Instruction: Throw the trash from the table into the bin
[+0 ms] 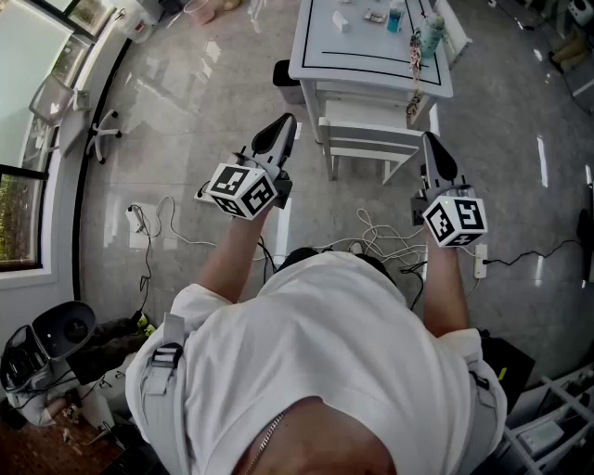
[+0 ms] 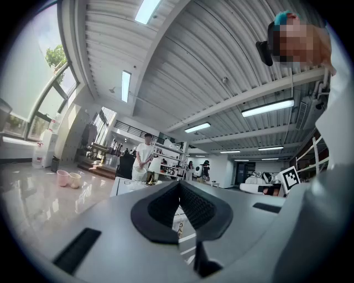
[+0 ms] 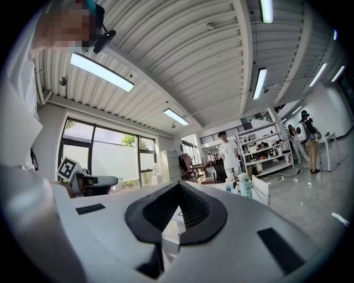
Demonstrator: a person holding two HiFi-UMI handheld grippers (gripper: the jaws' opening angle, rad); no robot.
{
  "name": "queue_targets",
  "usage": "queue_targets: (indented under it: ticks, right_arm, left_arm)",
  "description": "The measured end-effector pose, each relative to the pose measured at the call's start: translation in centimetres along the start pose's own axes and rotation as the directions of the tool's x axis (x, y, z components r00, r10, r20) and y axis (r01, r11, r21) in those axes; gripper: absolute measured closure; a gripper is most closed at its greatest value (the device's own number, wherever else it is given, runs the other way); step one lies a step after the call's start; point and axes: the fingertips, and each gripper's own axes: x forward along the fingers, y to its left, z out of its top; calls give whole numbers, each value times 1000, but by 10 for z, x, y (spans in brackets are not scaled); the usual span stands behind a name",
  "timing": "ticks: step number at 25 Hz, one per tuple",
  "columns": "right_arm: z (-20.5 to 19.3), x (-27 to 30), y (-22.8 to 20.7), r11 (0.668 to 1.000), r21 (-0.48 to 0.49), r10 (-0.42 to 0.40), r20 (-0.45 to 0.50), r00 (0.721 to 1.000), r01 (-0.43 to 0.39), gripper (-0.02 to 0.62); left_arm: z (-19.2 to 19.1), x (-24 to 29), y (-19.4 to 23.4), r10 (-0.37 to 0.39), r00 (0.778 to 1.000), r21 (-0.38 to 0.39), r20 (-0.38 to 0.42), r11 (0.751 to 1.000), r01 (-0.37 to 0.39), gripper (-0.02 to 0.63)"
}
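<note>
pale glossy floor tiles (image 1: 204,111) fill most of what lies below you, with a big window (image 1: 28,139) off to your left. ahead stands the white table (image 1: 316,56). a white stool (image 1: 371,139) is tucked at its near edge and a dark bin (image 1: 286,76) sits on the floor just beside its left corner. on the tabletop lie a small white scrap (image 1: 342,20) and a crumpled bit (image 1: 375,16), with bottles (image 1: 430,32) toward the right end. loose cables (image 1: 380,237) lie on the floor between you and the stool. your left tongs (image 1: 281,128) and right tongs (image 1: 433,147) are held level, short of the table and well apart from each other. each pair is squeezed fully together, the pads meeting with nothing between them.
</note>
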Motion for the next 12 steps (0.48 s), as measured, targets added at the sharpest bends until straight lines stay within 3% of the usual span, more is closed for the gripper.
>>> queue_targets:
  ticks: [12]
  right_arm:
    - [0, 6, -16, 1000, 19, 23, -1, 1000, -23, 609]
  left_arm:
    - [-3, 9, -4, 44, 999, -9, 9, 999, -44, 595]
